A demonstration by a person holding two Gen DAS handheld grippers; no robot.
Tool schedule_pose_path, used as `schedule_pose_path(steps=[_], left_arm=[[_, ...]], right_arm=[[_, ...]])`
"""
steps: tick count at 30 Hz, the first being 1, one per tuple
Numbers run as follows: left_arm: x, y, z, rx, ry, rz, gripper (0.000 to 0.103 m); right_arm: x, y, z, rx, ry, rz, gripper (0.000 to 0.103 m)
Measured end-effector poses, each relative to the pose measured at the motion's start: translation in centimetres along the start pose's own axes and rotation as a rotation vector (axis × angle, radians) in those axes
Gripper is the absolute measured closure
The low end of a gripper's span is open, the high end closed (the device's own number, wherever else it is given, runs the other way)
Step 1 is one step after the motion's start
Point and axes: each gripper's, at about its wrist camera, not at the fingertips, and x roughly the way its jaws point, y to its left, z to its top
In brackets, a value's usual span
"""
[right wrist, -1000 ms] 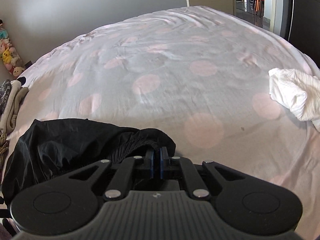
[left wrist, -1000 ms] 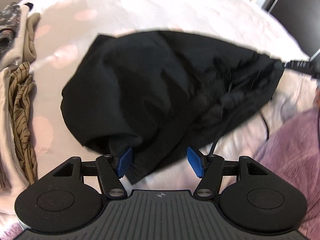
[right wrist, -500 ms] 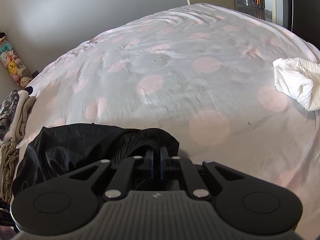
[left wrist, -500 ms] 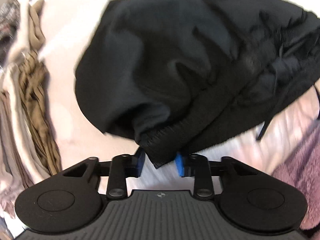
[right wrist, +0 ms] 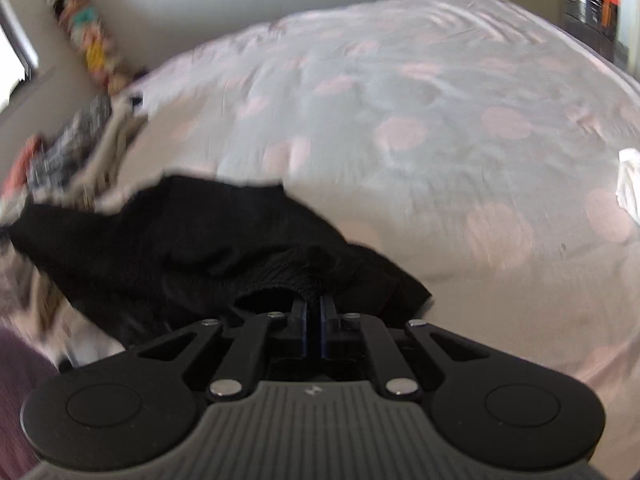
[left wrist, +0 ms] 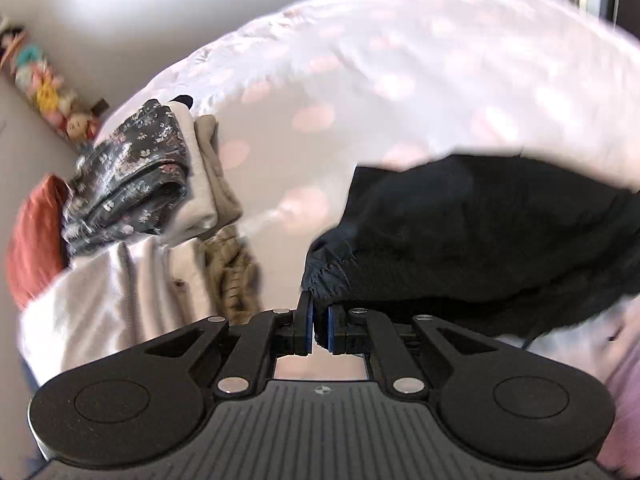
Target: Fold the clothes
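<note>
A black garment (left wrist: 480, 232) with a gathered waistband hangs over the pink-dotted bedspread (left wrist: 360, 80). My left gripper (left wrist: 319, 322) is shut on its hemmed edge, the blue pads pinching the cloth at the garment's left end. In the right wrist view the same black garment (right wrist: 200, 240) stretches off to the left, and my right gripper (right wrist: 313, 320) is shut on its elastic edge. The garment is lifted and held between the two grippers. Both views are blurred by motion.
Folded clothes lie stacked at the left: a dark floral piece (left wrist: 132, 176), beige and cream pieces (left wrist: 208, 184), a brown striped one (left wrist: 232, 276). A white cloth (right wrist: 628, 184) lies at the bed's right edge. Stuffed toys (left wrist: 44, 88) line the wall. A mauve blanket (left wrist: 624, 400) is nearest me.
My left gripper went from open around the black hem to shut on it and lifted it. Both grippers have swung up and leftward, raising the garment off the bed.
</note>
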Motion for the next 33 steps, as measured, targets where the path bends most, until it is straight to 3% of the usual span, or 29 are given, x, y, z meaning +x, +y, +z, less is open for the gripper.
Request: schedule_pose_path(steps=[3,11,15,21,25,26,27,29,33], left_arm=[[1.4,-0.7,0.4,0.068,0.042,0.034,0.098],[2.6,-1.3,-2.3,0.052,0.048,-0.007,0.098],[2.6,-0.9,-2.5,0.043,0.045,-0.021,0.098],[2.8,-0.1,-2.8,0.019,0.038,-0.044,0.098],[2.7,0.3,-2.9,0.003,0.029,-0.059,0.098],[2.7,0.3,-3.0,0.001,0.026,-0.06,0.098],[2.6,0.3,-3.0,0.001,0.023,-0.06,0.098],[2.5,0.1,-3.1,0.016,0.019,-0.06,0.098],[2.4,-1.2,-3.3,0.123,-0.002,-0.08,0.097]], right_arm=[[0.8,0.4,-0.2,-0.046,0.055,-0.056,0.096],[0.1,3.8,-0.8,-0.343,0.05,-0.088,0.088],[0.3,6.0,-1.4,-0.555,0.046,-0.145,0.071],[2.0,10.0,-3.0,-0.947,0.069,-0.273,0.071],[3.4,11.1,-4.1,-1.085,0.123,-0.312,0.077],[3.5,11.0,-4.1,-1.09,0.125,-0.324,0.083],[3.3,10.9,-3.9,-1.067,0.109,-0.334,0.097],[2.4,10.4,-3.2,-0.993,0.069,-0.335,0.098],[-0.6,6.7,-0.3,-0.675,0.024,-0.291,0.098]])
